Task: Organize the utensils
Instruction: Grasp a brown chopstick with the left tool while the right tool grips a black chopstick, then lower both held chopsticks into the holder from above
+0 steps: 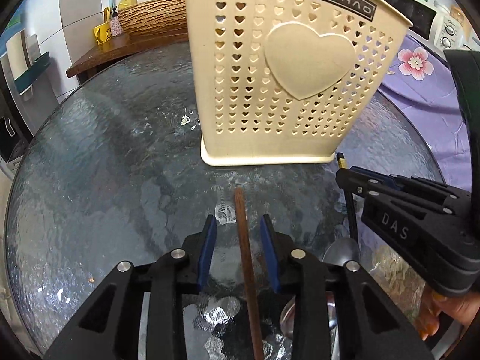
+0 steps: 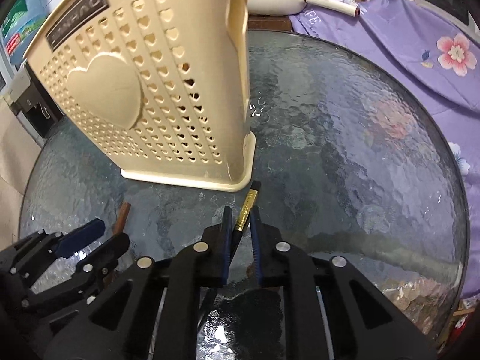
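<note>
Two claws angle steeply down over a round textured-glass bench (image 1: 105, 180), in front of a cream utensil holder (image 1: 285, 75) pierced with heart-shaped holes that stands upright on it. The left claw (image 1: 237, 234) is spread, its blue pads on either side of a brown wooden stick (image 1: 244, 255) lying on the glass, neither pad touching it. The right claw (image 2: 241, 228) has its pads drawn in on a black utensil handle with a gold band (image 2: 246, 213), whose tip reaches almost to the holder's base.

The left wrist view alone shows a metal spoon bowl (image 1: 342, 250) beside the stick, the fingers (image 1: 432, 321) of the person gripping the right claw's handle, and a microwave (image 1: 420, 12) behind. The right wrist view alone shows the holder's side handle slot (image 2: 238, 24), a white pan (image 2: 276, 0) and a purple floral cloth (image 2: 420, 60).
</note>
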